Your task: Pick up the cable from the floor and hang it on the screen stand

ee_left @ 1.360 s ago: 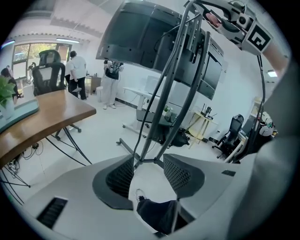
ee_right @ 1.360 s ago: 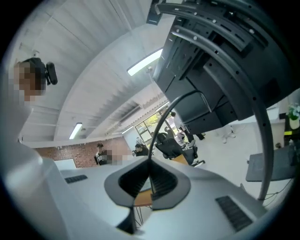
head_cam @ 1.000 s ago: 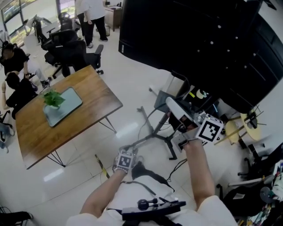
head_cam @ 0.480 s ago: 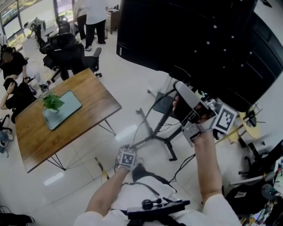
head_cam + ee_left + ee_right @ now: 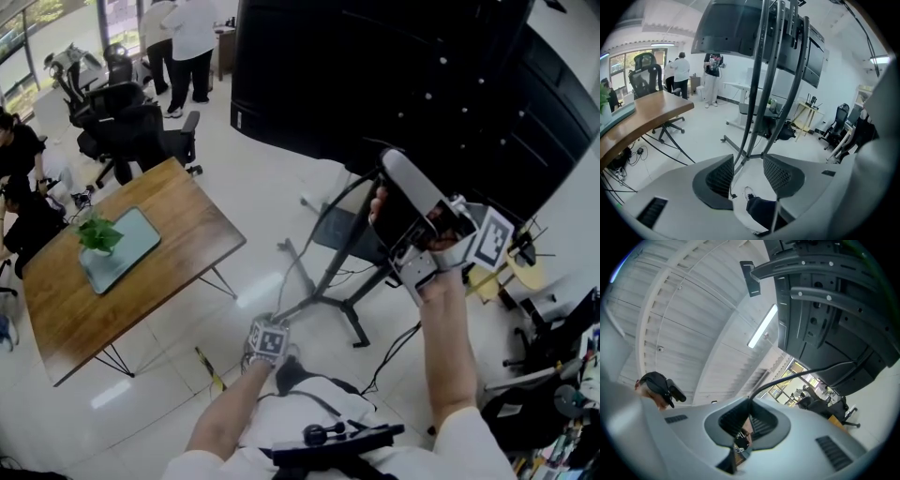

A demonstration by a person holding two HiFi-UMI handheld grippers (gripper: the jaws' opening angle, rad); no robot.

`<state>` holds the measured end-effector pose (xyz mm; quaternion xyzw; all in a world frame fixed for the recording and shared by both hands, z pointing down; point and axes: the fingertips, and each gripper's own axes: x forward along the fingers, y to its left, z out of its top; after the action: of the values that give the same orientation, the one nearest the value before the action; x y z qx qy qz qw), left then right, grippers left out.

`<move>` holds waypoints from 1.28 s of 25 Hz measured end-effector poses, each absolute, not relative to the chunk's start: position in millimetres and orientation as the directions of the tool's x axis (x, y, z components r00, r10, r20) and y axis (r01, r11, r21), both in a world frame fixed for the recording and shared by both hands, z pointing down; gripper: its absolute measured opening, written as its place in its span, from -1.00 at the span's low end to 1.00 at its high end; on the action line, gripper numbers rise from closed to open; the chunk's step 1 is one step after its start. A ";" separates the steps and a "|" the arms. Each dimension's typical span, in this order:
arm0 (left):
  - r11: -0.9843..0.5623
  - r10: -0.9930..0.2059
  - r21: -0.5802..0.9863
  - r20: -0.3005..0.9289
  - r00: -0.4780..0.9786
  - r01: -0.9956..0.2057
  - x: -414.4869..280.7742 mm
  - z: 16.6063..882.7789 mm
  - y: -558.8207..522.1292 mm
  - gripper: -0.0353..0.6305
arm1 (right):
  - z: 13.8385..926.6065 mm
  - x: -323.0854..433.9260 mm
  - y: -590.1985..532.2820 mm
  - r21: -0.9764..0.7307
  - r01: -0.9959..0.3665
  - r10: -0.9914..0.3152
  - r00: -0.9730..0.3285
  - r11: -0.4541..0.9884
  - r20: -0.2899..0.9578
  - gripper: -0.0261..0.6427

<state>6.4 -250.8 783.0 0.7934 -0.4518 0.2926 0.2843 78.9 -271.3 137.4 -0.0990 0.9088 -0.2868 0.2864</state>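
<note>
The black cable [image 5: 319, 239] rises from the floor by the stand's feet to my right gripper [image 5: 389, 167], which is lifted high and shut on it just below the big black screen [image 5: 394, 75]. The right gripper view shows the cable [image 5: 811, 372] leaving the shut right gripper [image 5: 749, 404] toward the screen's back brackets [image 5: 825, 296]. My left gripper [image 5: 265, 323] hangs low over the floor. In its own view the left gripper [image 5: 747, 161] is open, framing the stand's posts [image 5: 759, 79]. A thin cable end [image 5: 735, 183] shows in the gap, touching no pad.
A wooden table [image 5: 178, 211] with a tray and a plant stands at the left. Office chairs [image 5: 131, 127] and standing people are behind it. Stand legs [image 5: 342, 305] spread over the white floor. Cluttered gear [image 5: 534, 375] fills the right side. A shoe and trouser leg [image 5: 761, 211] are beneath the left gripper.
My right gripper has risen toward the screen, tilting further upward with the cable in it. The left gripper has sunk a little toward the floor.
</note>
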 end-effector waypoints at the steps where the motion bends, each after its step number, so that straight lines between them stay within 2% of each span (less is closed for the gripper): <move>1: -0.429 -0.557 0.182 0.718 0.418 -0.885 8.9 777.6 -256.9 -0.29 | 134.4 79.7 -272.0 -0.573 -0.013 -0.340 -0.816 0.819 -0.468 -0.85; 13: -0.514 -0.594 0.168 0.638 0.490 -0.841 55.3 735.8 -305.5 -0.29 | 107.6 94.9 -288.0 -0.544 -0.013 -0.323 -0.817 0.839 -0.478 -0.85; 22: -0.520 -0.577 0.155 0.661 0.479 -0.840 67.1 734.9 -324.1 -0.29 | 94.4 102.9 -293.9 -0.523 -0.023 -0.321 -0.812 0.852 -0.487 -0.85; 25: -0.518 -0.559 0.158 0.681 0.473 -0.841 68.5 741.4 -319.7 -0.37 | 92.3 103.3 -294.5 -0.520 -0.017 -0.315 -0.811 0.854 -0.492 -0.85; 27: -0.527 -0.557 0.146 0.684 0.470 -0.837 66.9 741.4 -315.5 -0.80 | 91.9 104.6 -295.7 -0.518 -0.016 -0.315 -0.810 0.855 -0.495 -0.85; 32: -0.541 -0.554 0.165 0.668 0.497 -0.825 57.1 735.3 -299.6 -0.85 | 93.7 119.5 -305.2 -0.498 -0.069 -0.348 -0.796 0.865 -0.495 -0.85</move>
<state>57.1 -299.6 735.3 0.8312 -0.4146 0.2822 0.2401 119.5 -305.2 93.7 -0.1135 0.9183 -0.2342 0.2985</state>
